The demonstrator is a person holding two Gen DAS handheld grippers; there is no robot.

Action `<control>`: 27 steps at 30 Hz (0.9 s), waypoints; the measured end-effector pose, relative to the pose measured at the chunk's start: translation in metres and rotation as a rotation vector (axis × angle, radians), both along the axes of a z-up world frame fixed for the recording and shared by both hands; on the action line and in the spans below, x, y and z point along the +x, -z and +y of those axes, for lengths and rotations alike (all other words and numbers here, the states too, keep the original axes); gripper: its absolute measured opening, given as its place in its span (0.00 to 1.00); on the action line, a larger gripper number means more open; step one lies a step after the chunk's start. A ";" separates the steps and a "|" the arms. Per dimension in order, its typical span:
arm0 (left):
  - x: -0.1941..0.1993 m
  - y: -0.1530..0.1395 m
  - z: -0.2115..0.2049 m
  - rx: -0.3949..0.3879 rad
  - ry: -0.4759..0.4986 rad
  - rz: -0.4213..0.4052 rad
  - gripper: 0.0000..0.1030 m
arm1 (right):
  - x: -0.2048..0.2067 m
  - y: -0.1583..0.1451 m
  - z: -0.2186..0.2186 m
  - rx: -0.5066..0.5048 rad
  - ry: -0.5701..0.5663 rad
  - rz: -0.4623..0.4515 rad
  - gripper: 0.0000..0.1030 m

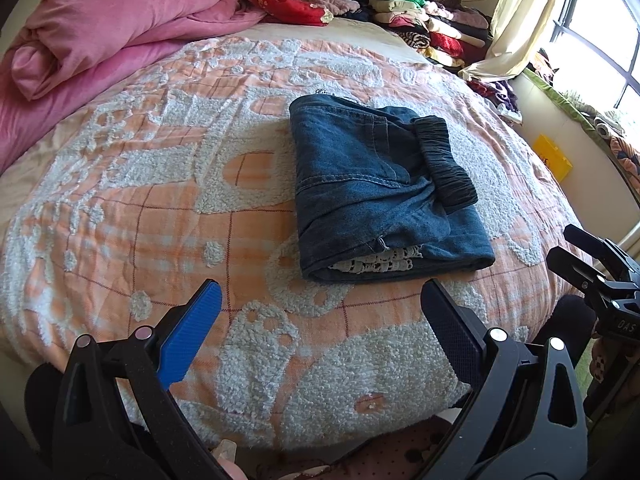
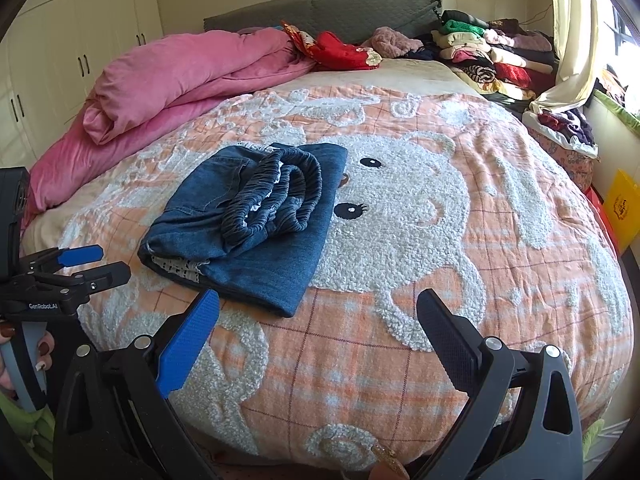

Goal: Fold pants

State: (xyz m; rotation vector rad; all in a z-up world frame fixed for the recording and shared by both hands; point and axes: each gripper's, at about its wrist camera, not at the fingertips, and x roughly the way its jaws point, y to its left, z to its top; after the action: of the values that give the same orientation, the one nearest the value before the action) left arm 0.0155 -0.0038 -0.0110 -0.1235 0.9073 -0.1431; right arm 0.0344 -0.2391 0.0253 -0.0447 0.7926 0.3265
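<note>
bed w/ bear blanket (image 2: 400, 216) | folded jeans (image 1: 384, 192) lie left of bear face, long axis running away from both tools, nearer left hand-held gripper (image 1: 320, 304), jaws wide, empty | right hand-held gripper (image 2: 316, 312) also spread, empty | right view shows bunched elastic waistband (image 2: 276, 204) opening; left view only its side

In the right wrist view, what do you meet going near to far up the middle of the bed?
Right gripper, open and empty → folded jeans on the bear-pattern blanket → pink duvet → red garment → grey headboard.
</note>
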 end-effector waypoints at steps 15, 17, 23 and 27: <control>0.000 0.000 0.001 0.008 -0.009 0.005 0.91 | 0.000 0.000 -0.001 -0.006 0.014 0.000 0.96; -0.001 0.000 0.001 0.007 -0.011 0.005 0.91 | 0.000 0.000 -0.001 -0.005 0.016 0.000 0.96; -0.001 0.000 0.001 0.009 -0.012 0.007 0.91 | 0.000 0.000 0.000 -0.006 0.014 0.000 0.96; -0.002 -0.001 0.001 0.021 -0.015 0.003 0.91 | 0.000 0.000 0.000 -0.007 0.015 0.001 0.96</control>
State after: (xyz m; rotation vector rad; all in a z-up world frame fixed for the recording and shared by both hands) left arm 0.0132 -0.0030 -0.0102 -0.1109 0.9106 -0.1191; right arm 0.0341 -0.2394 0.0250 -0.0457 0.7944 0.3096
